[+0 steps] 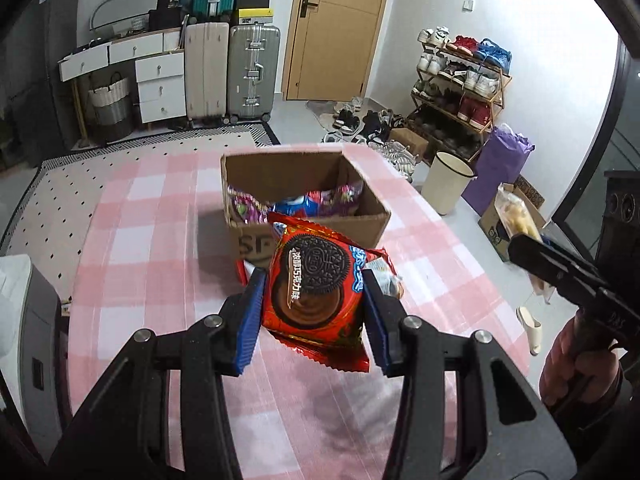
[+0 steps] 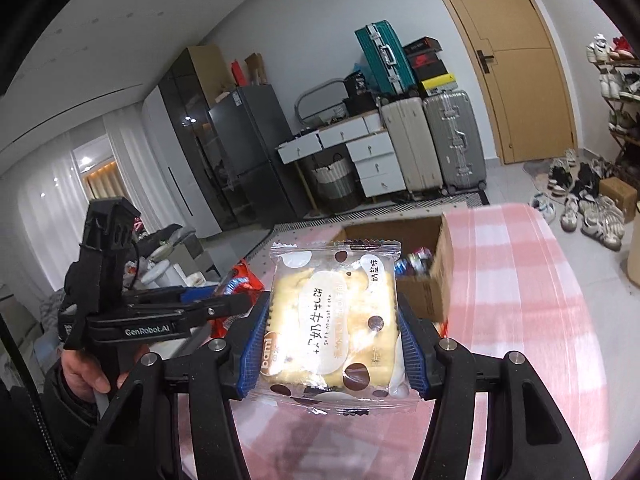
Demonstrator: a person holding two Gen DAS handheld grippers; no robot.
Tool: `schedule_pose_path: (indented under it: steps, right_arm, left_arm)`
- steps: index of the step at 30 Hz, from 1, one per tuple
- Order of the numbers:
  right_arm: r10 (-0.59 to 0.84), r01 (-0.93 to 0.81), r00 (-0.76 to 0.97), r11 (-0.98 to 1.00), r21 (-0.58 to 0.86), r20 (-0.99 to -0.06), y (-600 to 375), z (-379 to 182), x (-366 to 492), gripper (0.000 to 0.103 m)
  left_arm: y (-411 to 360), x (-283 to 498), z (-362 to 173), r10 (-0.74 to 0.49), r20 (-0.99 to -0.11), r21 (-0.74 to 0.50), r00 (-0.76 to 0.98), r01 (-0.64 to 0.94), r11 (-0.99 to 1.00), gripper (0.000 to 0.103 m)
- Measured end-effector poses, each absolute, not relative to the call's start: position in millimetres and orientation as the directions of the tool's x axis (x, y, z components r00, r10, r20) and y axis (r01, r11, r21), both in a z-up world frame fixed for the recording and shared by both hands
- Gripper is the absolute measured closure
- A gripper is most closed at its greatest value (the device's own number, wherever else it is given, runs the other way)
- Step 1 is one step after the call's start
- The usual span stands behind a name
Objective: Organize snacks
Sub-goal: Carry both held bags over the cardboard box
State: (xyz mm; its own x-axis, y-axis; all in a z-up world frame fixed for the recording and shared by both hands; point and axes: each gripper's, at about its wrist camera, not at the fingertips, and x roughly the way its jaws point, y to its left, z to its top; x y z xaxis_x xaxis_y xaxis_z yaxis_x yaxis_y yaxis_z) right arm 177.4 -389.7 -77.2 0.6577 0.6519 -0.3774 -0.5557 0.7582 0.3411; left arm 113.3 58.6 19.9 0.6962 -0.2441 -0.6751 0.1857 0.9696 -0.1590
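Note:
My left gripper point(image 1: 314, 308) is shut on a red Oreo packet point(image 1: 316, 292) and holds it above the pink checked table, just in front of the open cardboard box point(image 1: 360, 228). The box holds several snack packets point(image 1: 320, 202). My right gripper point(image 2: 330, 328) is shut on a clear nougat-cake packet point(image 2: 332, 328), held above the table to the left of the box point(image 2: 440, 272). The right gripper also shows at the right edge of the left wrist view with the yellow packet point(image 1: 516, 216). The left gripper and its red packet point(image 2: 240, 280) show in the right wrist view.
The pink checked tablecloth point(image 1: 160, 240) covers the table. More snack packets point(image 1: 386, 276) lie behind the Oreo packet. A cream bin point(image 1: 448, 184), a purple bag point(image 1: 500, 168), shoes and a shoe rack point(image 1: 460, 88) stand beyond the table's far right edge.

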Motion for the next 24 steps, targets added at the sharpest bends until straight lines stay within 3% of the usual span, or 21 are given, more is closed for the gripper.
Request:
schedule_pose_path:
  steps: [5,13,18,24]
  right_arm:
    - [0.668,-0.587,0.647,0.744,0.321,-0.366,-379,-52,201,0.045]
    - [0.687,-0.601,0.639,0.727,0.332,-0.346,-361,-18,246,0.045]
    - [0.69,-0.609,0.627,0.723,0.326,-0.362,-350,-3,273,0.045]
    - [0.68,-0.61,0.619,0.731,0.305,-0.393,-342,3,302,0.045]
  left_arm:
    - [68,140,36,-0.203,-0.673,-0.114,0.711,0.172,0.978,0.06]
    - [82,186,58,-0.194,-0.682,-0.141,0.705,0.133,0.981,0.06]
    - [75,217,68,-0.125,-0.69,-0.056,0.713,0.119,0.991,0.06]
    - [67,253,76,-0.141,-0.699,-0.065,0.701,0.134,0.989,0.06]
